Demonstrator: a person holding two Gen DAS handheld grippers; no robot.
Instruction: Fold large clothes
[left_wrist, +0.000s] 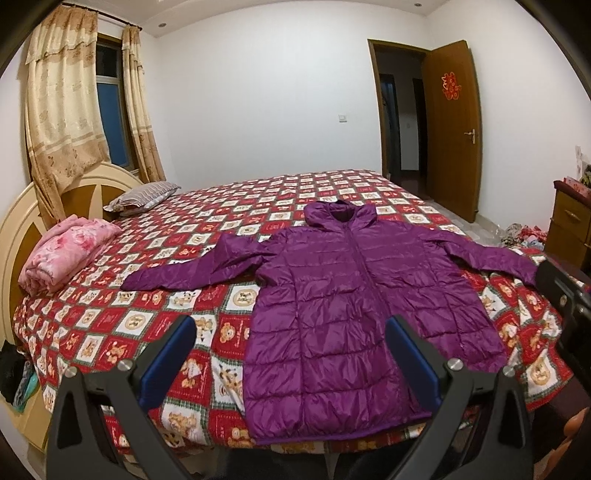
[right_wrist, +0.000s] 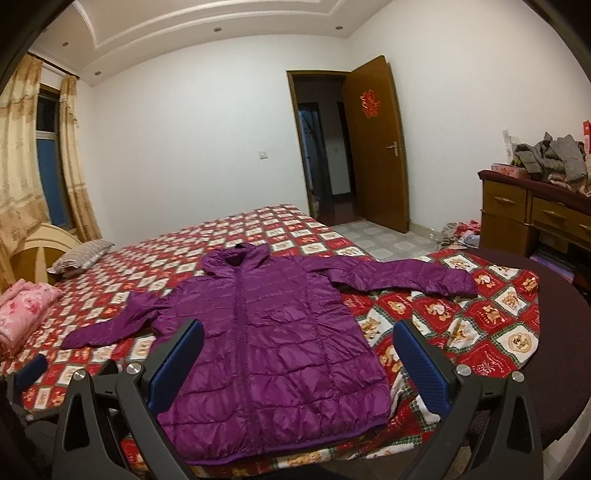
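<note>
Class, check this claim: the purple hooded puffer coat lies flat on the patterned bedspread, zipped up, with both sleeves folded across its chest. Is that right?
Not quite. The purple puffer coat does lie flat and zipped on the bedspread, but its sleeves are spread out to either side, not folded across the chest. Both wrist views show this; the right wrist view shows both cuffs clearly.

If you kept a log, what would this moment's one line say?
stage: before first fold | purple jacket: flat on bed, zipped, sleeves spread | left gripper: open, empty | right gripper: open, empty
</note>
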